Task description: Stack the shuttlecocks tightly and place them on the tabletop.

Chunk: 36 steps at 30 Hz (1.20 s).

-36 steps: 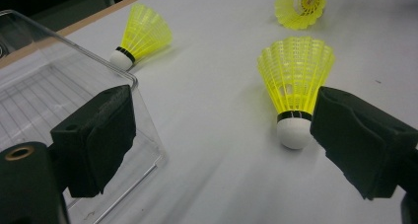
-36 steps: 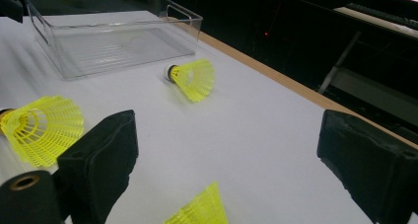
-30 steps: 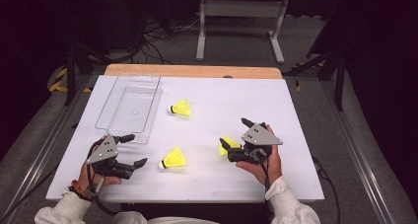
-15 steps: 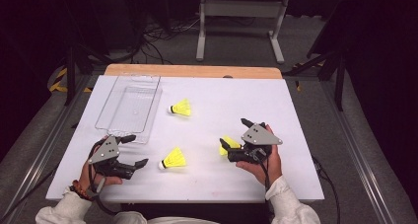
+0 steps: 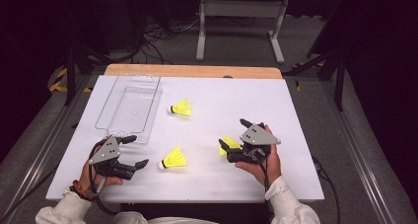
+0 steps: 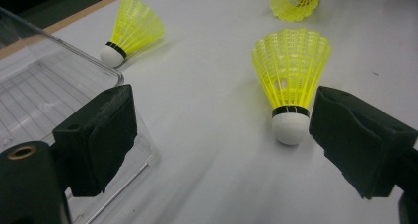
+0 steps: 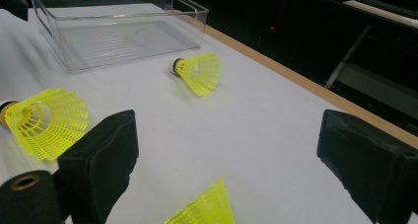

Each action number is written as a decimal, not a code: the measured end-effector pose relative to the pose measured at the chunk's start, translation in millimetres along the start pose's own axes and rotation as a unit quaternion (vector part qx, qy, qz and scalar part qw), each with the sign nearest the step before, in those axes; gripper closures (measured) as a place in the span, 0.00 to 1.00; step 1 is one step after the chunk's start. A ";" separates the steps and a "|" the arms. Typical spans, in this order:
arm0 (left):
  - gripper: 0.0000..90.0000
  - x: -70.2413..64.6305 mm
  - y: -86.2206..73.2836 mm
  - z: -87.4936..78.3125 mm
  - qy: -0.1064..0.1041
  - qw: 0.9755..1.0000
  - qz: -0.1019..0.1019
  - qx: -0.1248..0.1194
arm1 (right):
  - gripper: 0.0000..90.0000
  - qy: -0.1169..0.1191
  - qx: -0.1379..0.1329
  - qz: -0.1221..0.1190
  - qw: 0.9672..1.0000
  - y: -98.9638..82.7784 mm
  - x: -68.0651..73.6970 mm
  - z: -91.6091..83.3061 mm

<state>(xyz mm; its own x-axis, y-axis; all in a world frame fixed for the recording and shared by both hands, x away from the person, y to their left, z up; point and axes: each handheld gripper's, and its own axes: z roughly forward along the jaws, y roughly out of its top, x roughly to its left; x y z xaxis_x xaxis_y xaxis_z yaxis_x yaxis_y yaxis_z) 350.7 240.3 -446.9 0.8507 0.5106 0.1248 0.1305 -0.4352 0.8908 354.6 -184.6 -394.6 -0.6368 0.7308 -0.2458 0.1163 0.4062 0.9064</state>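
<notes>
Three yellow shuttlecocks lie on the white table. My left gripper [image 5: 139, 150] rests at the near left, open with nothing between its jaws. In the left gripper view [image 6: 231, 135] one shuttlecock [image 6: 292, 81] lies just ahead of the right-hand jaw, white cork toward me; in the high view that shuttlecock [image 5: 173, 158] is right of the jaw tips. My right gripper [image 5: 231, 132] is open at the near right, with a second shuttlecock [image 5: 229, 144] lying on the table between its spread jaws [image 7: 234, 157], untouched; its skirt [image 7: 202, 209] shows low in the right gripper view. The third shuttlecock [image 5: 181, 108] lies mid-table.
A clear plastic tray [image 5: 106, 110] with nothing in it stands at the far left of the table, its near corner close to my left gripper's upper jaw. A wooden strip [image 5: 197, 71] edges the table's far side. Metal stands and cables fill the dark floor beyond.
</notes>
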 end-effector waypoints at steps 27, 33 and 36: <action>0.21 -20.0 19.7 32.2 -0.057 0.997 0.019 0.037 | 0.10 -0.013 0.013 0.008 1.000 -10.5 -9.4 -12.7; 0.23 -22.3 28.6 48.8 -0.090 0.993 0.026 0.078 | 0.11 -0.022 0.020 0.018 0.999 -17.2 -17.2 -26.3; 0.25 -22.4 30.5 58.5 -0.107 0.987 0.040 0.109 | 0.11 -0.029 0.021 0.032 0.999 -21.6 -23.5 -35.0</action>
<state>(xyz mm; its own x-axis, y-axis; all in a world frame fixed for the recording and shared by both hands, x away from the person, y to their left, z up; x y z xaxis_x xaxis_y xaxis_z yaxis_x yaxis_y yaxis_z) 365.5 172.2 -448.0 0.9480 0.3094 0.0749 0.1449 -0.6288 0.7639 340.4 -229.8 -396.4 -0.5825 0.7856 -0.2087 0.1874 0.3795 0.9060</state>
